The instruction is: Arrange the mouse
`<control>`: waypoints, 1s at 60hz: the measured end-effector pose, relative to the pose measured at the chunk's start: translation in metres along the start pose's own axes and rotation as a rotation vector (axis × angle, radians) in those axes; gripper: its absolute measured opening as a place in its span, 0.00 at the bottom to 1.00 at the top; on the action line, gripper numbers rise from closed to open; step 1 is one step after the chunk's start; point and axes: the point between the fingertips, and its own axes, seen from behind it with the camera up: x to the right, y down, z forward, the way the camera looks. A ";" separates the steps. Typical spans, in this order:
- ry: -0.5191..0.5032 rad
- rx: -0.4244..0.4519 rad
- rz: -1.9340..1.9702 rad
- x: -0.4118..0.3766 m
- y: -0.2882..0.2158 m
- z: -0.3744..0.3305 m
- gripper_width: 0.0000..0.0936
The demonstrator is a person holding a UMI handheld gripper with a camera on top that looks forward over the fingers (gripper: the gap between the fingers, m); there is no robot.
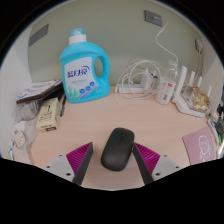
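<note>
Now, mouse: it is lying flat on the bench, between your gripper's fingers and reaching just ahead of them, its long axis running roughly along them.
Handling: you are likely dealing with a light, rigid plastic shell; the smooth, rounded black top is probably slippery, so it may be squirting forward under a hard squeeze.
Where to hold: you are best aiming at the two long flanks near the middle, where the body is widest and the sides are straightest, not the domed back.
Gripper: it is hanging released, the pink pads sitting either side of the mouse with a gap showing at each flank, so nothing is being pressed.
Ahead: a blue detergent bottle is standing upright well beyond the mouse, leaving bare bench in between.
Right side: a tangle of white cables and chargers is lying near the wall, and a pink notebook is sitting near the right finger, crowding any move that way.
Left side: stacked clutter is resting near the bench edge, well apart from the mouse.
</note>
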 end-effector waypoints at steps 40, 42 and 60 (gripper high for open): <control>-0.191 0.245 -0.134 -0.033 -0.080 -0.105 0.39; -0.197 0.281 -0.127 -0.025 -0.095 -0.130 0.39; -0.052 0.383 -0.004 0.189 -0.134 -0.215 0.39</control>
